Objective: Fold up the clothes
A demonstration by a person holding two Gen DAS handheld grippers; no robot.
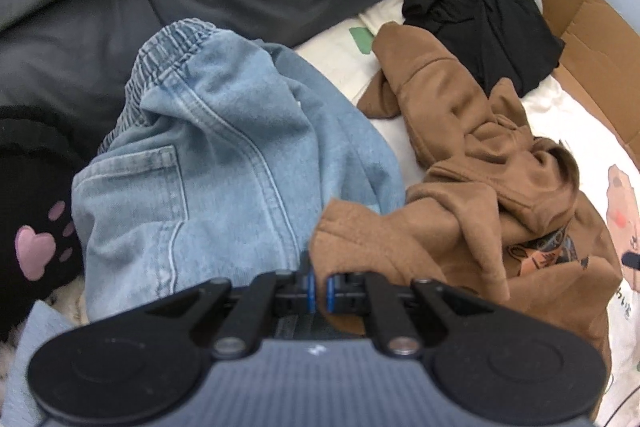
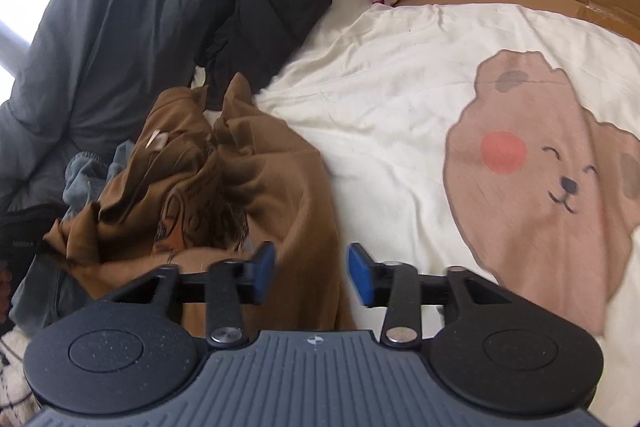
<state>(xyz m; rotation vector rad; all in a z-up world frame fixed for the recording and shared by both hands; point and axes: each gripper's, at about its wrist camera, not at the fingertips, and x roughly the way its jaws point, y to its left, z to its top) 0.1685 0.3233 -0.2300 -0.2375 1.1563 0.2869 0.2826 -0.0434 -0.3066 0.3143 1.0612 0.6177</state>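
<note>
Left wrist view: left hand-held gripper (image 1: 318, 289) pinching brown hoodie (image 1: 460, 227) hem, mid-bed (image 2: 380, 99) beside jeans (image 1: 208, 155). Right hand-held gripper (image 2: 311, 273) parted, empty. Nothing folded; all garments remain.

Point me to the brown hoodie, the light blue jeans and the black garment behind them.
brown hoodie (image 1: 452, 227), left wrist view, on its bunched body.
light blue jeans (image 1: 224, 155), left wrist view, on the seat seam.
black garment (image 1: 480, 11), left wrist view, on its crumpled middle.
</note>
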